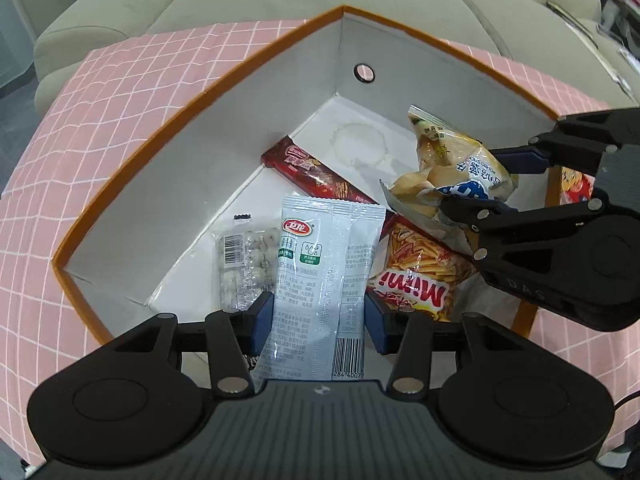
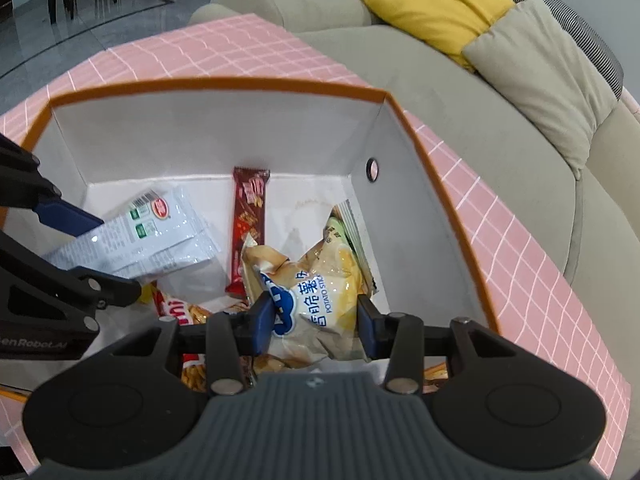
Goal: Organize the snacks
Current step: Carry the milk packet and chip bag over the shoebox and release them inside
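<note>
Snacks are seen gathered inside an orange-rimmed box (image 1: 200, 92) with white inner walls, which stands on a counter (image 1: 100, 120) covered by a pink grid-patterned cloth. A grey-green sofa (image 2: 460, 120) is seen behind the counter, with a yellow cushion (image 2: 432, 4) lying on it.

A white sachet (image 1: 320, 264) with a red logo is pinched between the blue pads of the left claw (image 1: 318, 318), held over the inside of the box. A pale yellow bag of potato sticks (image 2: 320, 292) is pinched and crumpled between the pads of the right claw (image 2: 316, 318), likewise held within the box walls; in the left wrist view the same bag is seen to the right of the sachet, gripped from the right edge.

On the box floor, a long dark red bar (image 2: 250, 220) is laid with one end against a wall. A clear packet of pale round pieces (image 1: 246, 268) is seen just left of the sachet. A red and yellow bag marked "Mimi" (image 1: 416, 276) lies below the potato stick bag. A round hole (image 2: 373, 169) is cut in one wall. Another red packet (image 1: 576, 188) is glimpsed outside the box, behind the right claw.
</note>
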The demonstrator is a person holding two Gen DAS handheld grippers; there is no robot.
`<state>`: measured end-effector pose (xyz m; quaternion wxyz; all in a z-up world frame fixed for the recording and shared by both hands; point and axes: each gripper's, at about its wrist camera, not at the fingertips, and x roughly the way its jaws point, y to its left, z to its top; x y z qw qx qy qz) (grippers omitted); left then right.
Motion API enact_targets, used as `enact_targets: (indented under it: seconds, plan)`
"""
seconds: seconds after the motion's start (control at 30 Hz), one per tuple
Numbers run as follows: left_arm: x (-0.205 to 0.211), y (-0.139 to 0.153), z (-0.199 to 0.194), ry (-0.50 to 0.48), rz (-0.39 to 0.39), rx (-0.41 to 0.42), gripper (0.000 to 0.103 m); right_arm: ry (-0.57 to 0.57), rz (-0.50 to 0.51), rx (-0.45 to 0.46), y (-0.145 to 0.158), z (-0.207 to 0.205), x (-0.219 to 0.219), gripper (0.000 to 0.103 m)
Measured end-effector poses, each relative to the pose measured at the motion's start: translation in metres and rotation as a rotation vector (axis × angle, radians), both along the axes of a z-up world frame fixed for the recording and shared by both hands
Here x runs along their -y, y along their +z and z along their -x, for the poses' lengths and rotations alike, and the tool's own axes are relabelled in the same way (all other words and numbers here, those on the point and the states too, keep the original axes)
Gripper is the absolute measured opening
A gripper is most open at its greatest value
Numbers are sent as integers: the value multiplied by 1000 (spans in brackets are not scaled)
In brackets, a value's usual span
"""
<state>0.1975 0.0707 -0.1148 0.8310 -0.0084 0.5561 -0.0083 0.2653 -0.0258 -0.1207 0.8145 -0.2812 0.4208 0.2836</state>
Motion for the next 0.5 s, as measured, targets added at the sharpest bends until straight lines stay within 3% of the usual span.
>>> enact_targets:
  seconds: [0.4, 0.5]
  plan:
    - [-2, -11, -6, -7, -13, -21, 58, -3, 2, -18, -7, 0, 4, 47]
    - [-2, -10, -5, -11, -20, -15, 64, -9, -7, 2, -4, 4, 5, 62]
